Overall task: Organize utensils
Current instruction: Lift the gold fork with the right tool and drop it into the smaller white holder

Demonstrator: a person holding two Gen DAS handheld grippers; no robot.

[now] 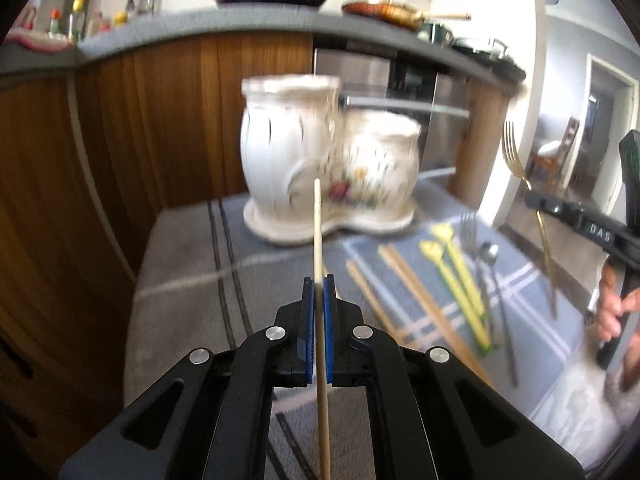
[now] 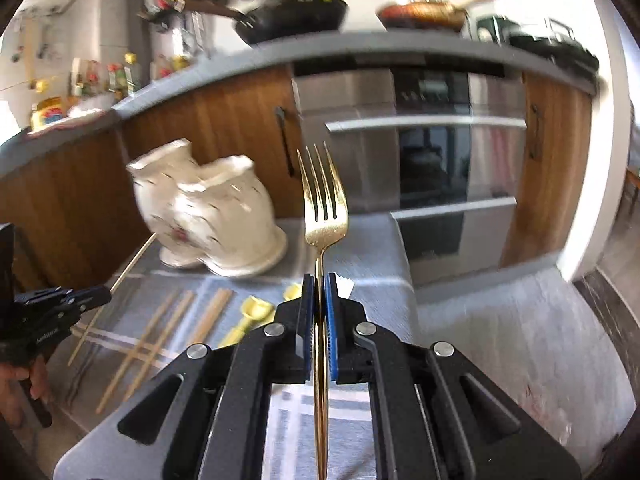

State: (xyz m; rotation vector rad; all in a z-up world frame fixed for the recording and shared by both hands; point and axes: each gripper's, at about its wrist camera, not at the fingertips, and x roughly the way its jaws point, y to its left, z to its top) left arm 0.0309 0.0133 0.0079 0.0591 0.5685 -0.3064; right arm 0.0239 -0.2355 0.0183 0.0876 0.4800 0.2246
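Daylit, bright kitchen; light enters from right, blowing out white wall (image 2: 596,128) to glare in both views. Strong fisheye bend: countertop (image 1: 208,24) curves, black vignette at corners. Motion blur smears ceramic holder (image 1: 320,160), far pans and loose utensils on cloth (image 1: 192,256). Near gripper fingers (image 2: 308,320) sharp; gold fork (image 2: 322,204) crisp, chopstick (image 1: 318,232) fairly crisp. Left cabinets dimmer, shadowed.

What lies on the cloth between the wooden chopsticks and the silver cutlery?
Two yellow plastic spoons, side by side between the wooden chopsticks and the silver fork and spoon; left wrist view.
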